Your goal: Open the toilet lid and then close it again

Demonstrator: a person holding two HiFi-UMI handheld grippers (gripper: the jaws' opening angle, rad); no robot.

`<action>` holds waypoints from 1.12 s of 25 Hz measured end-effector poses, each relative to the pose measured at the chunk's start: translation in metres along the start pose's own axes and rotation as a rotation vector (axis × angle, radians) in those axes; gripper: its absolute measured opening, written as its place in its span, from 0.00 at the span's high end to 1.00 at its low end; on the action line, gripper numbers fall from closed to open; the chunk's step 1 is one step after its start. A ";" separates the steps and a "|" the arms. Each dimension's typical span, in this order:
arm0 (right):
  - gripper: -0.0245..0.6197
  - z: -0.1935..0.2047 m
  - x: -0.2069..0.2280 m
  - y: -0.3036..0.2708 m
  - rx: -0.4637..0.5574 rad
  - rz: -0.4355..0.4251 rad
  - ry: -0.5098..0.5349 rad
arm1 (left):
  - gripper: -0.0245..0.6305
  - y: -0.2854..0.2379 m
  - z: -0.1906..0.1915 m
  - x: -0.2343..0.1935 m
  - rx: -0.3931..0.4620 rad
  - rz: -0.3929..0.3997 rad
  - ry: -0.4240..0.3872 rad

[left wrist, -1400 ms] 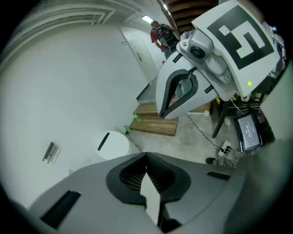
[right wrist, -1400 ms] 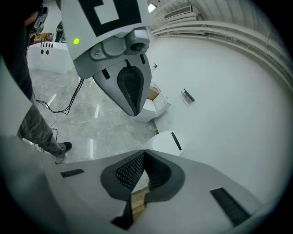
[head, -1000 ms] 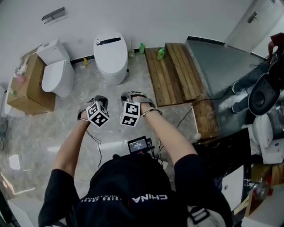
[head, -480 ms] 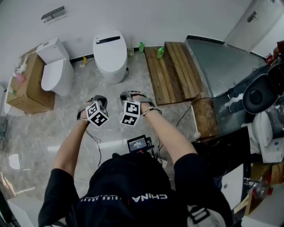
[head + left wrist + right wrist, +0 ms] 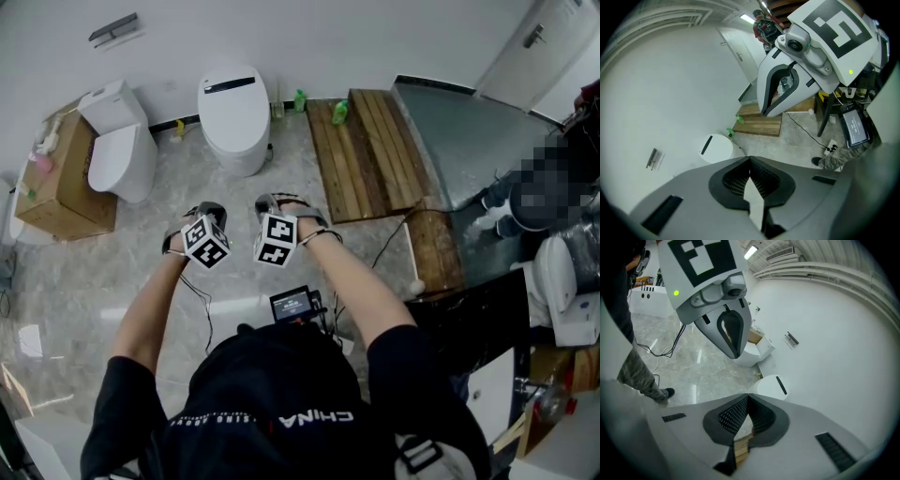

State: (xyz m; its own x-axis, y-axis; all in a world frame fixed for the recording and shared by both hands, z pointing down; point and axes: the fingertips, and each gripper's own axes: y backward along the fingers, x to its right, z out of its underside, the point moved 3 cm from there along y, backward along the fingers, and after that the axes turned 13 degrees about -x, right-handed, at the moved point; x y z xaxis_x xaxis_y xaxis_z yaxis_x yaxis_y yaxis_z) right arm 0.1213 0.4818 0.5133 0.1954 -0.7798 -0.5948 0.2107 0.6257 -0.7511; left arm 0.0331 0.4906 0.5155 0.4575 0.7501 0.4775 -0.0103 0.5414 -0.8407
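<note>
Toilet (image 5: 234,112): white, smooth, rounded, no tank. Its lid is down flat, with a black strip across the far end. It stands against the far wall, left of centre, well apart from both grippers.

To its left is a second toilet (image 5: 120,157) with a tank, beside a cardboard box (image 5: 54,183). To its right are green bottles (image 5: 339,113) and a slatted wooden platform (image 5: 370,155). The floor (image 5: 84,281) is glossy grey stone.

The left gripper (image 5: 210,210) and right gripper (image 5: 268,202) hang side by side in the air, near. The jaws of each are pressed together with nothing between them.

Only the gripper views show the ribbed black pads (image 5: 764,178) meeting at the tips. Only the head view shows the forearms and the black shirt (image 5: 281,403).
</note>
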 end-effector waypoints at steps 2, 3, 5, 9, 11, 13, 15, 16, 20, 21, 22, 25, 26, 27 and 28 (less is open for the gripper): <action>0.94 0.001 0.001 -0.001 0.001 -0.003 -0.003 | 0.95 -0.001 -0.001 -0.001 -0.004 0.002 0.001; 0.94 0.003 0.002 -0.001 0.003 -0.005 -0.002 | 0.95 -0.002 -0.003 -0.001 -0.007 0.002 0.004; 0.94 0.010 0.004 -0.003 0.004 -0.008 0.001 | 0.95 -0.005 -0.008 -0.001 -0.013 0.001 0.012; 0.94 0.036 0.012 -0.008 0.000 -0.016 0.005 | 0.95 -0.013 -0.024 0.000 -0.031 -0.010 0.021; 0.94 0.051 0.017 -0.013 -0.001 -0.024 0.004 | 0.95 -0.017 -0.033 0.001 -0.043 -0.020 0.019; 0.94 0.064 0.023 -0.019 -0.001 -0.030 -0.001 | 0.95 -0.021 -0.041 0.003 -0.051 -0.023 0.028; 0.94 0.074 0.025 -0.027 -0.001 -0.040 -0.005 | 0.95 -0.026 -0.044 0.005 -0.061 -0.021 0.044; 0.94 0.078 0.024 -0.031 -0.001 -0.047 -0.005 | 0.95 -0.029 -0.044 0.007 -0.068 -0.020 0.048; 0.94 0.089 0.023 -0.045 -0.004 -0.076 0.001 | 0.95 -0.041 -0.040 0.008 -0.102 -0.017 0.050; 0.94 0.090 0.025 -0.048 -0.004 -0.080 0.001 | 0.95 -0.044 -0.040 0.005 -0.106 -0.016 0.058; 0.94 0.090 0.027 -0.051 -0.004 -0.083 0.002 | 0.95 -0.047 -0.039 0.000 -0.107 -0.014 0.070; 0.94 0.086 0.037 -0.066 -0.004 -0.091 0.003 | 0.95 -0.061 -0.038 -0.020 -0.103 -0.006 0.098; 0.94 0.083 0.041 -0.072 -0.004 -0.094 0.001 | 0.95 -0.068 -0.038 -0.027 -0.101 -0.003 0.096; 0.94 0.081 0.045 -0.079 -0.006 -0.097 -0.001 | 0.95 -0.075 -0.039 -0.034 -0.099 0.000 0.090; 0.94 0.078 0.050 -0.087 -0.011 -0.099 -0.002 | 0.95 -0.083 -0.039 -0.041 -0.095 0.004 0.082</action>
State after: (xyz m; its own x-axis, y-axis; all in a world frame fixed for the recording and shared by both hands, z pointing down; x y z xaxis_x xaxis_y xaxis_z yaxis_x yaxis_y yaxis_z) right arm 0.1873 0.3901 0.5710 0.1759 -0.8378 -0.5169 0.2190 0.5452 -0.8092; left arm 0.0497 0.4000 0.5553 0.5285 0.7165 0.4553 0.0707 0.4973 -0.8647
